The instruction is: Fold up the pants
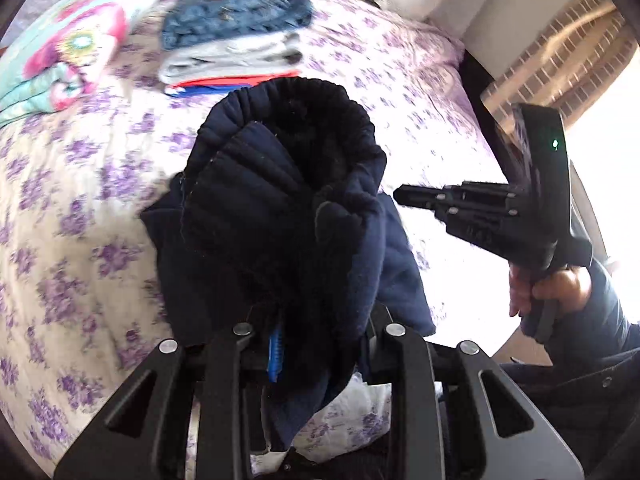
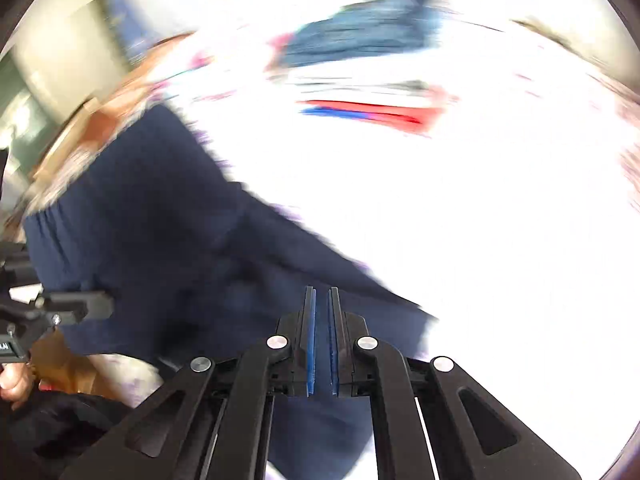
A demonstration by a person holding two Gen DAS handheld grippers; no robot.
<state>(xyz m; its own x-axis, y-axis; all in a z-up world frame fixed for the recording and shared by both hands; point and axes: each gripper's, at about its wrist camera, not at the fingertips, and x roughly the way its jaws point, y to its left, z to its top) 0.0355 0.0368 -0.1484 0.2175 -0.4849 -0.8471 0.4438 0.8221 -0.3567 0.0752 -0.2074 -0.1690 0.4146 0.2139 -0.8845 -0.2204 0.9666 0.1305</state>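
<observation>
The left hand-held gripper point(image 1: 308, 340) was clamped on the bunched navy pants point(image 1: 288, 184), lifted above the bed point(image 1: 80, 200). The right hand-held gripper point(image 2: 322, 336), nearly closed and empty, pointed leftward at the pants, which hung just beside it.

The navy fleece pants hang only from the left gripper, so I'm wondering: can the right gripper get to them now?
Probably yes: the right gripper, nearly shut and empty, points at the navy fleece pants with nothing between.
</observation>
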